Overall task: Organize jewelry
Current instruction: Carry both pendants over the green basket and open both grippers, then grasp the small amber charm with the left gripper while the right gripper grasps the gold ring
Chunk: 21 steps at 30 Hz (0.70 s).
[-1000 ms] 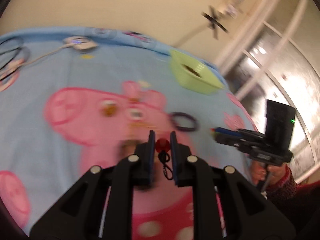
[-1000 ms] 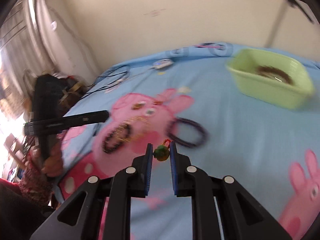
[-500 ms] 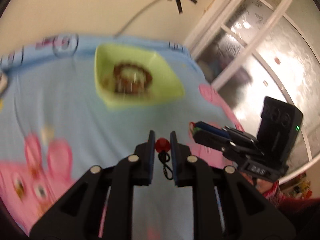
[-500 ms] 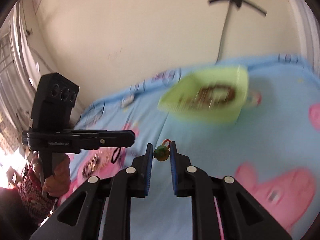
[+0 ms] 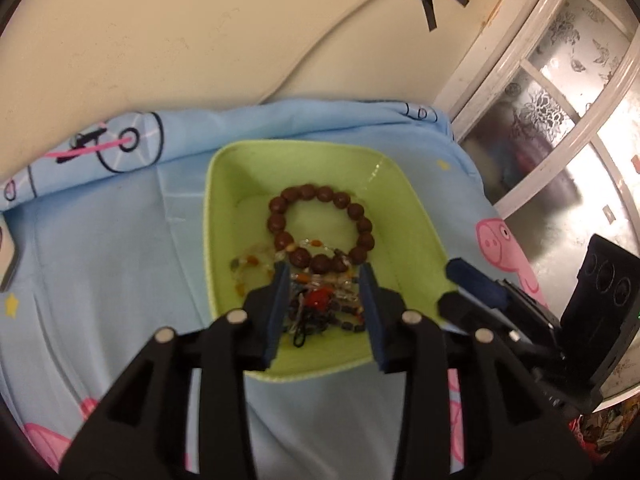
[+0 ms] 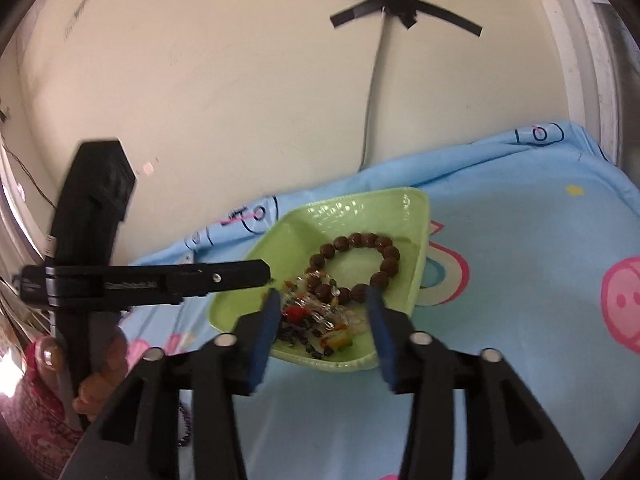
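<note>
Jewelry [image 5: 320, 300] fills green tray [image 5: 420, 240] (hand-held grippers agape)

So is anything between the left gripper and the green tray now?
Nothing visible: the left gripper hangs open right over the green tray, with the red bead piece already lying among the jewelry inside.

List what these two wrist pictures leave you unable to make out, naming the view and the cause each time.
- Left wrist view: the left tool covers the green tray's near rim.
- Both views: the small jewelry pile is tangled, too small to count.
- Right wrist view: the picture edge crops the person's hand.
- Left wrist view: frosted glass door blurs what lies behind.
</note>
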Motion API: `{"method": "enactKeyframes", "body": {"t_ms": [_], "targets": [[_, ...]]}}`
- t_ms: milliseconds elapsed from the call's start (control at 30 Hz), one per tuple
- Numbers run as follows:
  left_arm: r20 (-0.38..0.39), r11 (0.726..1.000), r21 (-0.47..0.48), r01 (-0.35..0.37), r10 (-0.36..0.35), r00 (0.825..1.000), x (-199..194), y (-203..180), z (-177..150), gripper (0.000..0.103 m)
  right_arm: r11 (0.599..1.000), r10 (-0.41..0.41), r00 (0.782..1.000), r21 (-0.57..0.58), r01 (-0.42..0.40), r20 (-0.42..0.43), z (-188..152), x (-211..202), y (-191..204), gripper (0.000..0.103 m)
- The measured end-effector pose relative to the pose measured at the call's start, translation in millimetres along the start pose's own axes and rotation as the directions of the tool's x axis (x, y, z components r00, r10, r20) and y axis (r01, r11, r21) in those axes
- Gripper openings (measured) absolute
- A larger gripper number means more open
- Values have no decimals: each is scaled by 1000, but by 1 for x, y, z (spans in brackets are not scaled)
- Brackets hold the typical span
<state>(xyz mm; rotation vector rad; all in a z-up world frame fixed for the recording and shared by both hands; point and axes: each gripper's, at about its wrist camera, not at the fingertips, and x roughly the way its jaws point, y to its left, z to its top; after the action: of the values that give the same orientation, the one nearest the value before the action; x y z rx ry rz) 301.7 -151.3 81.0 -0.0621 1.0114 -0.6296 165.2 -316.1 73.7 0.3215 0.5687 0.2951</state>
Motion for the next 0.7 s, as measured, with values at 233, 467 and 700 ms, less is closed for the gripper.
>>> {"method": "enactKeyframes", "body": {"t_ms": [233, 467, 700], "targets": [[225, 998, -8, -54, 55, 973, -121, 38, -47, 59, 992, 126, 991, -26, -125, 47, -10, -31, 39, 22], [189, 948, -162, -275, 303, 934, -168, 122, -144, 66, 967, 221, 936, -61, -246, -275, -72, 21, 101, 25], [75, 909, -252, -333, 361, 929, -148, 170, -201, 66, 962, 170, 903, -132, -238, -394, -102, 59, 149, 25]]}}
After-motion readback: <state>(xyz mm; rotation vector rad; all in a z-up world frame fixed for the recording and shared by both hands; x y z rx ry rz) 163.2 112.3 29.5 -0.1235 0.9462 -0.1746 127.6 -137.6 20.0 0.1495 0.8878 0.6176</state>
